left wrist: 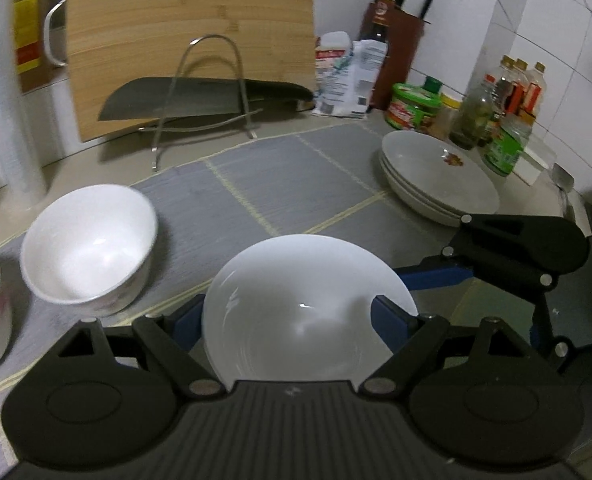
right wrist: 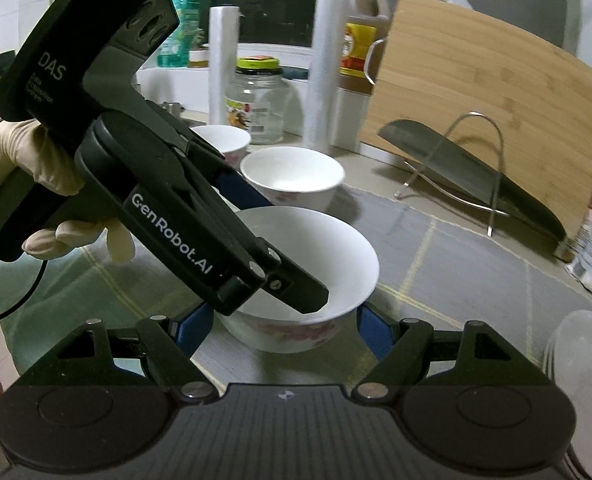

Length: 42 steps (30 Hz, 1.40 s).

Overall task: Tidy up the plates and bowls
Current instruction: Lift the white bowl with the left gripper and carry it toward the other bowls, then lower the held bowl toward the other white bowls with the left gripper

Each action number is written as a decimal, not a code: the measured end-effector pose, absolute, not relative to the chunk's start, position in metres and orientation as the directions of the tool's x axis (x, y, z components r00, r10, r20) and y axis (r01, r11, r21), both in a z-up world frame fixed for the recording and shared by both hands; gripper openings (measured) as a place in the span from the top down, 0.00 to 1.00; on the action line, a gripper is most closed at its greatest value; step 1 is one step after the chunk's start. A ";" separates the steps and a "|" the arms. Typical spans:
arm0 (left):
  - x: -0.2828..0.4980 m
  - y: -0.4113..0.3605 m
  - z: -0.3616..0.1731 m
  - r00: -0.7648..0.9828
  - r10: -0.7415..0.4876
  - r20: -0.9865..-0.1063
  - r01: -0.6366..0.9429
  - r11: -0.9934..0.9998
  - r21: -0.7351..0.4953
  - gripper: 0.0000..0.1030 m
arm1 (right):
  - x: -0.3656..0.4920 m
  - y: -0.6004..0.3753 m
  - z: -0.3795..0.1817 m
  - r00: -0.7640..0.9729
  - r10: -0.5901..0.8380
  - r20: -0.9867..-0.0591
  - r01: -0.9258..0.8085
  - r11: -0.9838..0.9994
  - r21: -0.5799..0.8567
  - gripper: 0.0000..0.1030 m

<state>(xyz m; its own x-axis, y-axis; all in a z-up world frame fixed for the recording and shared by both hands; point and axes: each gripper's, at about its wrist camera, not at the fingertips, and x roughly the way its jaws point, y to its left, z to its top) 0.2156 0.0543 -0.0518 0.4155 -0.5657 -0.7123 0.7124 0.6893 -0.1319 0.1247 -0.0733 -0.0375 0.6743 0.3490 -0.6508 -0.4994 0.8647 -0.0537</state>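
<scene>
While both grippers clamp one white bowl from either side, the left gripper and right gripper pressing their blue pads on its walls, it sits above a grey mat on the kitchen counter. Two more bowls stand left, stacked plates right. A cutting board leans on the tiled wall.

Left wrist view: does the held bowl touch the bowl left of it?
Apart. Left wrist view shows grey mat between held bowl and left bowl.
</scene>
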 end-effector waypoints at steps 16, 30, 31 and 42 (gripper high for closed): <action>0.218 0.033 -0.062 0.383 -0.578 -0.721 0.725 0.671 -0.153 0.16 | 0.122 -0.094 -0.049 0.652 0.321 -0.687 -0.479 0.877 -0.045 0.20; 0.208 0.034 -0.065 0.406 -0.580 -0.706 0.741 0.661 -0.117 0.08 | 0.121 -0.098 -0.051 0.631 0.328 -0.703 -0.492 0.870 -0.036 0.07; 0.206 0.035 -0.064 0.418 -0.576 -0.702 0.739 0.665 -0.106 0.08 | 0.121 -0.099 -0.050 0.632 0.334 -0.699 -0.491 0.871 -0.028 0.01; 0.201 0.070 -0.051 0.552 -0.514 -0.656 0.624 0.777 -0.084 0.03 | 0.122 -0.105 -0.036 0.656 0.341 -0.674 -0.482 0.876 -0.026 0.00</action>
<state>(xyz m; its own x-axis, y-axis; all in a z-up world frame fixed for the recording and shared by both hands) 0.2011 0.0703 -0.0515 0.5522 -0.5140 -0.6564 0.6237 0.7771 -0.0839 0.1222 -0.1046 -0.0358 0.6556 0.3407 -0.6739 -0.4821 0.8757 -0.0263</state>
